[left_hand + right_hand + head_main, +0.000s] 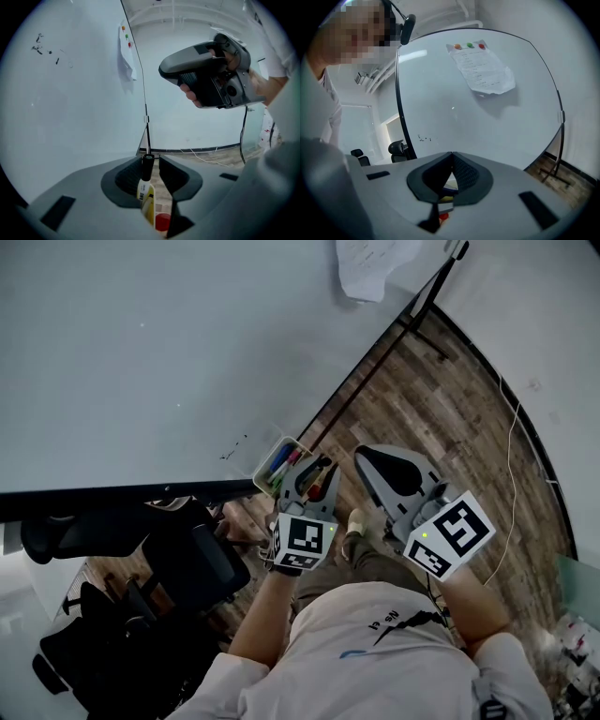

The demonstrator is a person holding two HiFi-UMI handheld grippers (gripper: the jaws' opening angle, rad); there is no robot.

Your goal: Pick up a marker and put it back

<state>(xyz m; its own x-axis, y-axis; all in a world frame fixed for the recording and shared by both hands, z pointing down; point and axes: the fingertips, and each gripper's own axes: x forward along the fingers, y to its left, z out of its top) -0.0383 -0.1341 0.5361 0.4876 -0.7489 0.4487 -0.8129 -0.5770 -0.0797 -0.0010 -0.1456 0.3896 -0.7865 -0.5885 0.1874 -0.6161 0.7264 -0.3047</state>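
Observation:
A marker (147, 169) with a black cap and a white labelled body stands between the jaws of my left gripper (151, 164). It leans on the left pad, and a gap shows between it and the right pad, so the jaws are open. In the head view the left gripper (314, 470) hangs over the right end of the cream marker tray (265, 470), which holds blue and green markers. A red cap (162, 221) shows below the jaws. My right gripper (367, 456) hovers just to the right, shut with nothing in it (452, 157).
The whiteboard (169, 352) fills the left and top, with a paper sheet (366, 268) pinned to it. Its black stand foot (412, 324) rests on the wooden floor. Black office chairs (178, 568) stand at lower left. A thin cable (511, 474) runs along the floor at right.

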